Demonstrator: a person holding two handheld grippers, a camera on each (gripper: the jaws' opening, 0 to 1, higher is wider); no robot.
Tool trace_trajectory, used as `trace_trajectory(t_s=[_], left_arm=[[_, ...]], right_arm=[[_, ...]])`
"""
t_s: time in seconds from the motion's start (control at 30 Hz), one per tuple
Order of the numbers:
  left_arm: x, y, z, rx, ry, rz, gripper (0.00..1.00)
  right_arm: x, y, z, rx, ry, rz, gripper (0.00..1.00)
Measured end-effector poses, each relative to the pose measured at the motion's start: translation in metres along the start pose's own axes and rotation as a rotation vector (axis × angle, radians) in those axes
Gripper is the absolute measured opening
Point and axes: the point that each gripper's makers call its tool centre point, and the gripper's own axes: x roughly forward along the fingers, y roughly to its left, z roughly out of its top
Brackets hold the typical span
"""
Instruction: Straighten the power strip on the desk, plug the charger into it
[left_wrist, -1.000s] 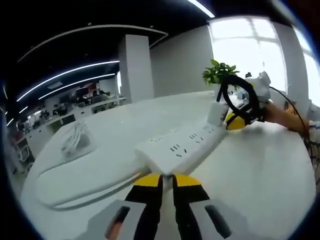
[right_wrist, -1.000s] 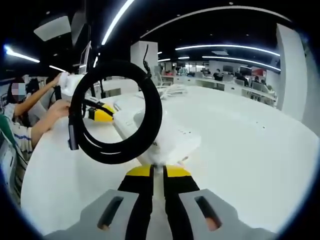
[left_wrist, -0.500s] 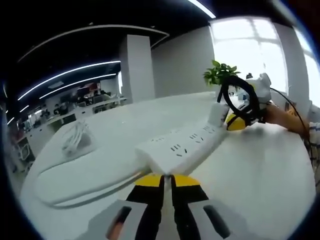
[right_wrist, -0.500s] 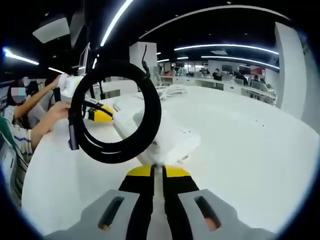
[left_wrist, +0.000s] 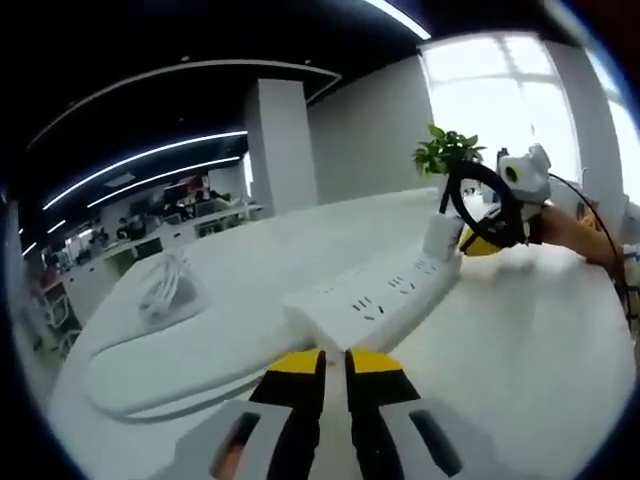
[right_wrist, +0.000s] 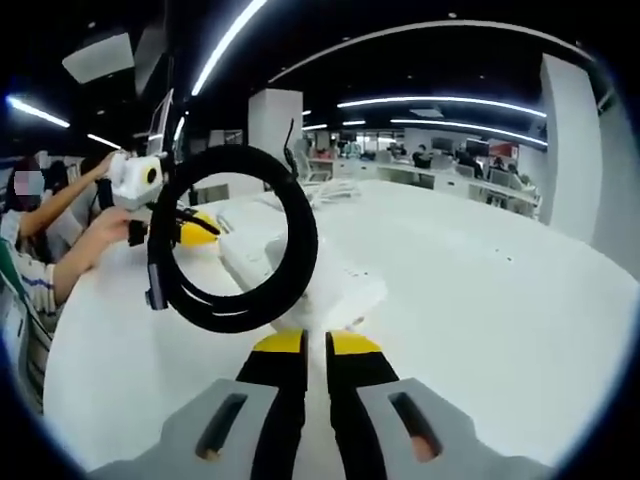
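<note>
Strip lies on the desk, one end by your left gripper, jaws nearly closed, prob. pinching its near end. Your right gripper sits at the other end, jaws together, can't tell what they pinch; the charger's coiled cable sticks up there. Strip looks rigid, light, prob. slides easily: hold the ends. Cable's floppy; grip the charger body.

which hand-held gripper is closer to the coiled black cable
Right. The coiled black cable hangs just above the right hand-held gripper; the left hand-held gripper sits at the power strip's opposite end.
</note>
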Motion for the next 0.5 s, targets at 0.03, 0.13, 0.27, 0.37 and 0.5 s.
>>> trace_trajectory(t_s=[0.03,0.13,0.27,0.37,0.5], left_arm=[[-0.001,0.000,0.001,-0.002,-0.006,0.003,0.07],[-0.003,0.001,0.005,-0.002,-0.022,0.012,0.07],[-0.009,0.003,0.015,0.007,-0.059,0.034,0.07],[-0.011,0.000,0.020,-0.009,-0.080,0.030,0.06],[-0.014,0.002,0.018,-0.013,-0.072,0.047,0.05]], right_arm=[[-0.001,0.000,0.000,0.004,0.000,-0.001,0.06],[-0.003,0.001,0.000,0.020,0.000,-0.003,0.06],[-0.006,0.001,-0.003,0.051,0.008,-0.007,0.06],[-0.010,0.003,-0.003,0.064,0.008,-0.008,0.06],[-0.016,0.005,0.001,0.084,-0.004,-0.012,0.06]])
